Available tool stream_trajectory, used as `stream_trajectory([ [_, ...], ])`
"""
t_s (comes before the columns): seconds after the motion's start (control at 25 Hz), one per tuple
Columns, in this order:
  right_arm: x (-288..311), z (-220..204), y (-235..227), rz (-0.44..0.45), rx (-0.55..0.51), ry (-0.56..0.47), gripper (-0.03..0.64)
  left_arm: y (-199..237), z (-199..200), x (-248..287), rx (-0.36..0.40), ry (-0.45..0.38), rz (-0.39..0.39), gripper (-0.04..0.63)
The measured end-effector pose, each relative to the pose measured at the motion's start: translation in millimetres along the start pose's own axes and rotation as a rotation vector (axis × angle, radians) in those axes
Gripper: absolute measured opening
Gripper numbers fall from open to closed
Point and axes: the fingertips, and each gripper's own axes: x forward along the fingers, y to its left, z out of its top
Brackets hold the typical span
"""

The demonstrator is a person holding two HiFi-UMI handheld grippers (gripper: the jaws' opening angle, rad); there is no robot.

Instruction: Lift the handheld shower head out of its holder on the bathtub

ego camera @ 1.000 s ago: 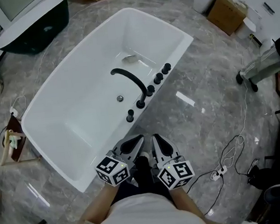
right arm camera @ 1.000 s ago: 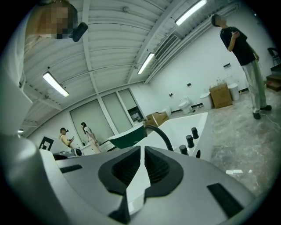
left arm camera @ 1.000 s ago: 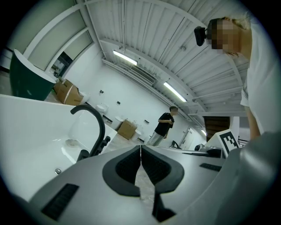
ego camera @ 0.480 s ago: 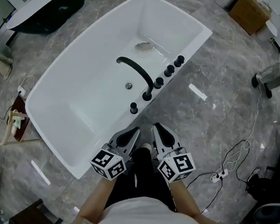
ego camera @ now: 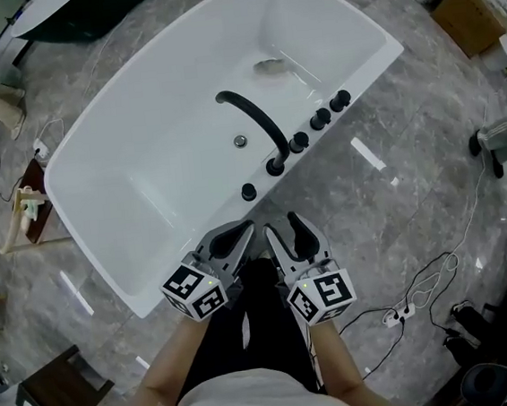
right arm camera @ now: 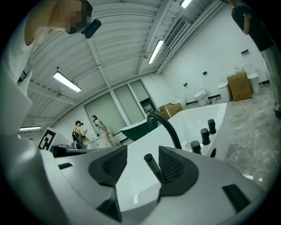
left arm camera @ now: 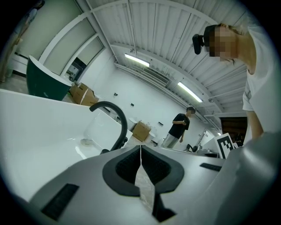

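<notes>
The right gripper (ego camera: 289, 229) is at lower centre of the head view with its jaws opening and already well apart, and it holds nothing. In the right gripper view the shower head (right arm camera: 152, 165) shows through the gap as a short black rod, but the pads do not touch it. The left gripper (ego camera: 237, 236) is just beside the right one, on its left. Its pads (left arm camera: 131, 165) are closed tip to tip on nothing, as the left gripper view shows. A marker cube (ego camera: 193, 291) sits on the left gripper and another cube (ego camera: 322, 296) on the right one. Both grippers point up the frame at the near rim of the white tub (ego camera: 162, 99) and stop short of it over the grey floor (ego camera: 399, 218). The shower head (ego camera: 249, 191) stands upright in its holder on that rim, just above the grippers. Up and to the right along the rim are the base of the arched black spout (ego camera: 254, 121) and then three black knobs (ego camera: 319, 118). A drain (ego camera: 240, 140) lies in the tub beside the spout. A cable (ego camera: 424, 283) trails across the floor at lower right, and a box (ego camera: 475, 12) sits at the upper right.
</notes>
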Motion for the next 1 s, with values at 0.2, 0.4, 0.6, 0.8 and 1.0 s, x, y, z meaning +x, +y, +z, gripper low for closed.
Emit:
stream_trajectory([
  [0.2,27.3,-14.9,-1.0,0.034,-0.072,0.051,0.213,30.4,-4.1,-6.3,-0.01,-0.021,0.056,0.013],
  [0.4,50.7,-30.0,-9.2,0.028,-0.193,0.095,0.218,54.1,-13.4,-9.7,0.003,-0.008,0.068,0.012],
  [0.6,69.9,-50.9,-15.0,0.031,-0.272,0.16,0.229,74.0,-24.4,-7.4,-0.009,0.009,0.067,0.012],
  [0.8,90.5,-75.1,-23.2,0.016,-0.261,0.184,0.229,91.2,-39.4,-2.6,-0.005,0.031,0.041,0.013],
  [1.0,112.7,-89.9,-31.5,0.013,-0.265,0.188,0.227,114.2,-50.9,2.4,-0.017,0.039,0.036,0.013],
])
